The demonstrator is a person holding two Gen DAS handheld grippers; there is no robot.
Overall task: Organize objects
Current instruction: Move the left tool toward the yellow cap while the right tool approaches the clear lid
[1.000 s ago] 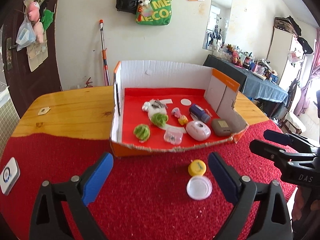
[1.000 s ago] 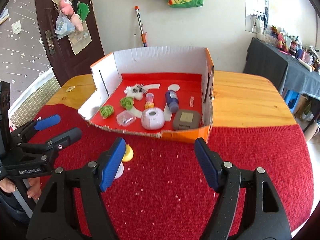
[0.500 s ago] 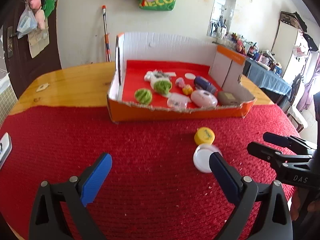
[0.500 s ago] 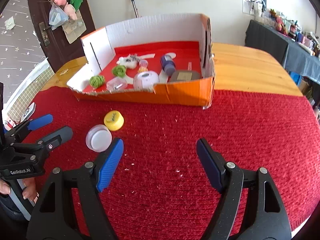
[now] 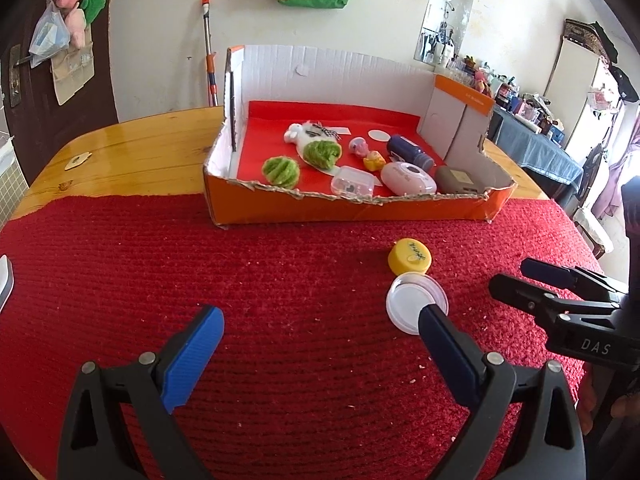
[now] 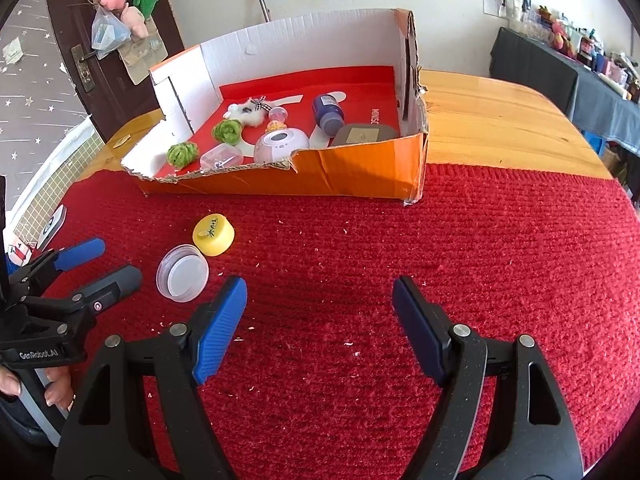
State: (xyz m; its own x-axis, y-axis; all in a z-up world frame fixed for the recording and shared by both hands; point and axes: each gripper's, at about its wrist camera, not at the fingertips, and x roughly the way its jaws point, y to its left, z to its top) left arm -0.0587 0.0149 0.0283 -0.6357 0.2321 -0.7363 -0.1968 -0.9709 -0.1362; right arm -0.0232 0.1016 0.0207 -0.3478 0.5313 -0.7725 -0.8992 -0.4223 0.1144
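A yellow cap [image 5: 409,256] and a clear round lid [image 5: 414,304] lie on the red cloth in front of an orange cardboard box [image 5: 352,210]. The box holds several small items, among them two green yarn balls [image 5: 281,172]. My left gripper [image 5: 320,320] is open and empty, its right finger just in front of the clear lid. My right gripper [image 6: 320,296] is open and empty over the cloth; the lid [image 6: 182,272] and the cap [image 6: 213,234] lie to its left. Each gripper shows in the other's view, the right [image 5: 520,276] and the left [image 6: 112,264].
The red cloth [image 6: 440,248] covers the near half of a wooden table [image 5: 132,156]. A white device [image 6: 53,222] lies at the cloth's left edge. A wall with hanging bags, a door and a cluttered dark side table stand behind.
Both grippers have drawn back and lowered towards the cloth; the box now sits farther off. The cap and the lid have not moved. Both grippers stay open.
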